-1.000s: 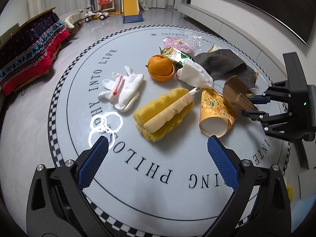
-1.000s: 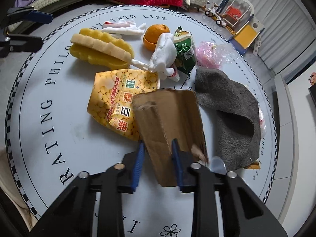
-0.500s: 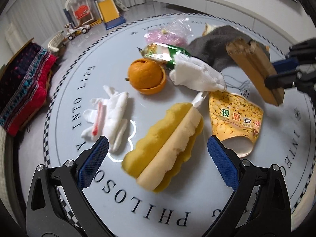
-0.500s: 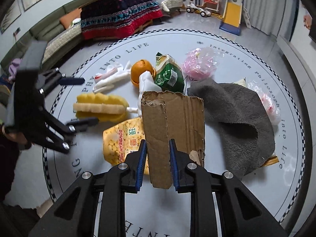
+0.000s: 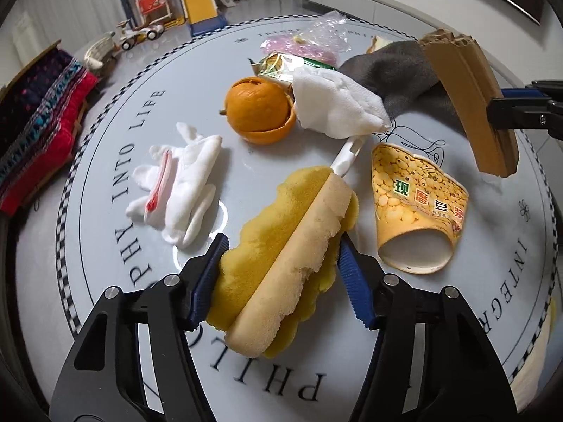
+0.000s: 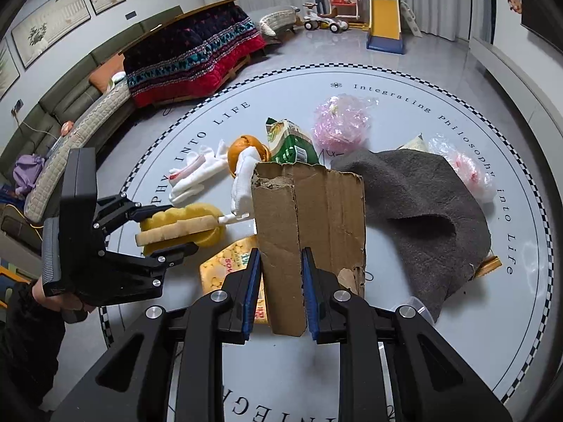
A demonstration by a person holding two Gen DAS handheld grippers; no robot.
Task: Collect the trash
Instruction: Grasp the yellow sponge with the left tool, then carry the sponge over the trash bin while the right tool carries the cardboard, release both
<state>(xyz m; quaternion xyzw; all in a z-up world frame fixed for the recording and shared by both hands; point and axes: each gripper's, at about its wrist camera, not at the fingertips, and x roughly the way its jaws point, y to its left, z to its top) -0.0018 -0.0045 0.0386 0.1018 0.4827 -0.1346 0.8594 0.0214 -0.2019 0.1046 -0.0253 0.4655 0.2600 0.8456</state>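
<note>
Left wrist view: the left gripper (image 5: 281, 263) has its blue pads pressed into both flanks of the yellow sponge brush (image 5: 288, 256), which lies on the round counter (image 5: 105, 246) with its white handle (image 5: 346, 156) tucked under a crumpled white tissue (image 5: 334, 105). The right gripper (image 6: 279, 292) is clamped on a strip of torn cardboard (image 6: 309, 225), held upright above the counter. The rest of the trash sits between them — a flattened yellow paper cup (image 5: 418, 211), an orange peel (image 5: 258, 110), a green wrapper (image 6: 290, 140), pink plastic bags (image 6: 339, 121) — beside a grey cloth (image 6: 415, 204) and white gloves (image 5: 179, 179).

The sponge is soft, so the pads may sink in and let it sag or twist out on the lift. The handle could drag the tissue along, and perhaps nudge the peel. The cardboard is pinched near its torn lower edge, so it may tear further or pivot if swung quickly.
</note>
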